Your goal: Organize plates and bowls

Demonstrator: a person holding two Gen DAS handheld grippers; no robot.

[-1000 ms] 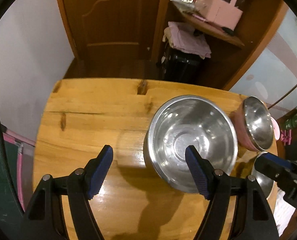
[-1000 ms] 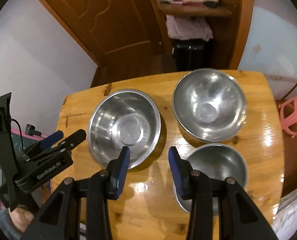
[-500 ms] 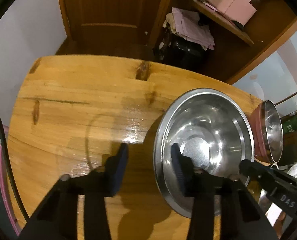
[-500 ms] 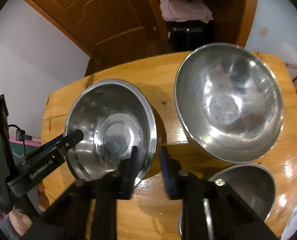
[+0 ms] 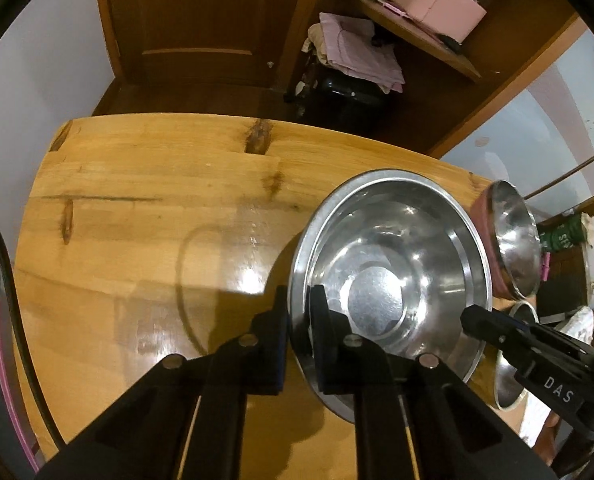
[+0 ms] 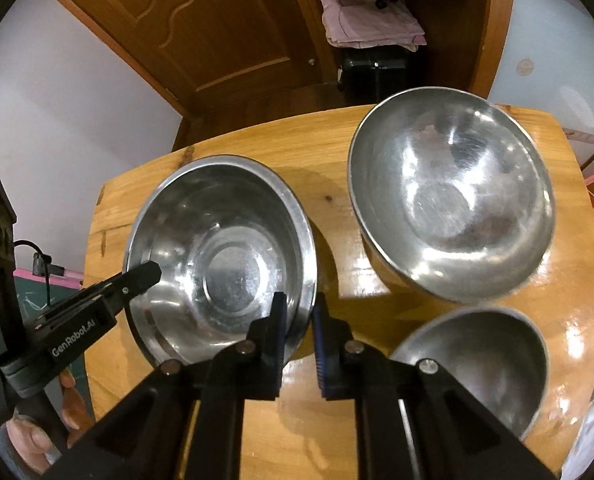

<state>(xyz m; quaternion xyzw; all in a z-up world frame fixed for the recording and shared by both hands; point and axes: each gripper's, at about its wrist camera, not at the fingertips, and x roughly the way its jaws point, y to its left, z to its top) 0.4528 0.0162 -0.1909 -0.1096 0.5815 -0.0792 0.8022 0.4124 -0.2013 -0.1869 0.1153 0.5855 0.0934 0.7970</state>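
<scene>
Both grippers dropped toward the table (image 5: 145, 208) and pinched in since a sec ago, when their jaws were wide apart and the left one straddled bare wood beside the rim. Left gripper (image 5: 298, 322) was now clamped on the near-left rim of the flat-bottomed steel bowl (image 6: 221, 256), one finger outside the wall, one inside. Right gripper (image 6: 300, 322) was closing on the same bowl's opp. rim, rim between the pads w/ almost no gap left.

Key relation: bowl sat between the two tools, each one biting a rim edge on its own side, so a two-handed lift looked like the next move; grip axis ran straight across the bowl.

Contents: this bowl was empty. Large round bowl (image 6: 453, 204) behind-right, also empty, apart from it. Small bowl (image 6: 481, 360) near right, empty, partly hidden by the right tool. Nothing nested yet, so sorting looked barely started.
</scene>
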